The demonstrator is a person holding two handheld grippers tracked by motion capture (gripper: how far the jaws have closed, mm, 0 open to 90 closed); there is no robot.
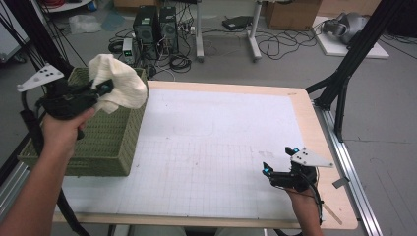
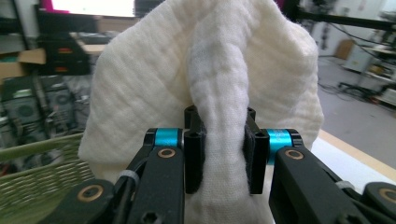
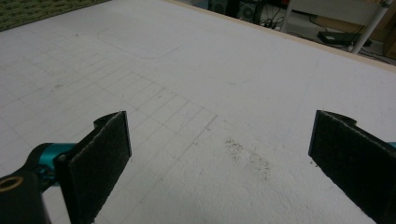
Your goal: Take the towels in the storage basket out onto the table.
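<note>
A: Counts, left to right?
B: One green woven basket, one white cloth, two grippers.
A: Cloth location?
B: Raised over the basket's far end, pinched in the left gripper; its bunched fold runs up between the jaws, long axis along them.
A: Right gripper?
B: Released, jaws wide over the white mat.

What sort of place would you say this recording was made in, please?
Probably a robotics lab or workshop: a gridded table framed by black rig struts, computer towers and loose cables on the floor behind it.
</note>
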